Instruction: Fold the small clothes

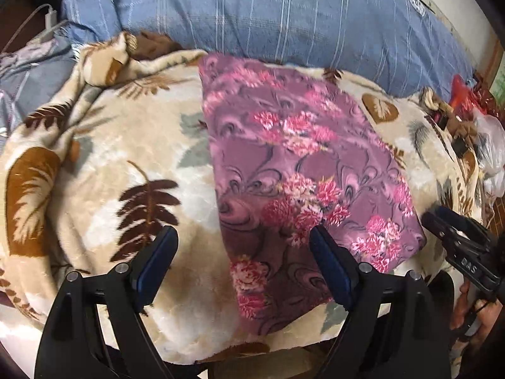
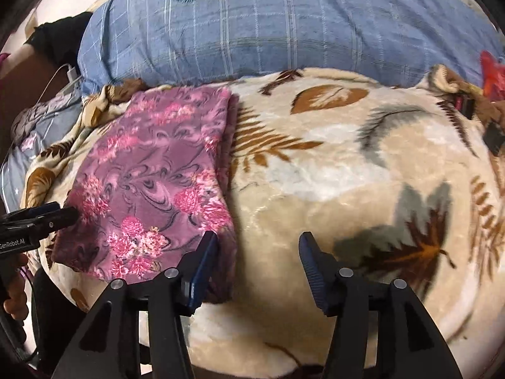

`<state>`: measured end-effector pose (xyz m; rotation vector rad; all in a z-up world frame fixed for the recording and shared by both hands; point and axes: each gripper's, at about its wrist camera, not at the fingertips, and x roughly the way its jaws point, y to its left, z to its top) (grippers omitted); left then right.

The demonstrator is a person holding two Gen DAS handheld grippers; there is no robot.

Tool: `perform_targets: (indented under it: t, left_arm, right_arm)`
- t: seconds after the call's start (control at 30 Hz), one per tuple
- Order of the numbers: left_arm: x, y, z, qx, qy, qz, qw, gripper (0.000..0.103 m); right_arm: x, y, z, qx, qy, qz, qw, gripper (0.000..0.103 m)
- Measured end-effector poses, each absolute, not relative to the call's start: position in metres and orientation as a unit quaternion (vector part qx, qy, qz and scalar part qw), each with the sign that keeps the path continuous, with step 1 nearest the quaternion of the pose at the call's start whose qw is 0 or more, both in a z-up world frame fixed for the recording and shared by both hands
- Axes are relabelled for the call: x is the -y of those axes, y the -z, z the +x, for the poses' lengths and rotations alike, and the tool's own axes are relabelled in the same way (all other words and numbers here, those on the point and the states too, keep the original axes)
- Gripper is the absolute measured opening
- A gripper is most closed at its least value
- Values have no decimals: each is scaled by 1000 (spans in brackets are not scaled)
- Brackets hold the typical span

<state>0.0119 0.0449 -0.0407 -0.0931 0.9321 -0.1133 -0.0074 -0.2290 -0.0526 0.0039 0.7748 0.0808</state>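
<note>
A purple garment with pink flowers [image 1: 303,170] lies flat, folded into a long rectangle, on a cream blanket with brown leaves [image 1: 104,164]. It also shows in the right wrist view [image 2: 157,173]. My left gripper [image 1: 243,237] is open and empty, straddling the garment's near left edge just above it. My right gripper [image 2: 257,243] is open and empty, its left finger over the garment's near right corner. The right gripper shows at the right edge of the left wrist view [image 1: 454,230]. The left gripper shows at the left edge of the right wrist view [image 2: 47,218].
A blue plaid quilt [image 1: 284,9] is bunched along the far side of the bed. A white charger and cable [image 1: 49,15] lie at the far left. Red packaging and plastic bags [image 1: 473,110] sit at the right edge. The cream blanket [image 2: 363,173] spreads right of the garment.
</note>
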Motion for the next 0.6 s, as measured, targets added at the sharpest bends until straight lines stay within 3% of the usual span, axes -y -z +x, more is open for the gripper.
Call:
perform_targets:
  t: [0.07, 0.17, 0.6]
  left_arm:
    - [-42, 36, 7, -433, 38, -33, 900, 87]
    - [-39, 33, 2, -417, 24, -18, 908, 87]
    - [-25, 32, -10, -396, -6, 42, 917, 87]
  right_arm:
    - [228, 46, -14, -372, -23, -16, 928, 82]
    - [226, 37, -20, -364, -10, -24, 931, 98]
    - [211, 23, -26, -354, 36, -76, 932, 103]
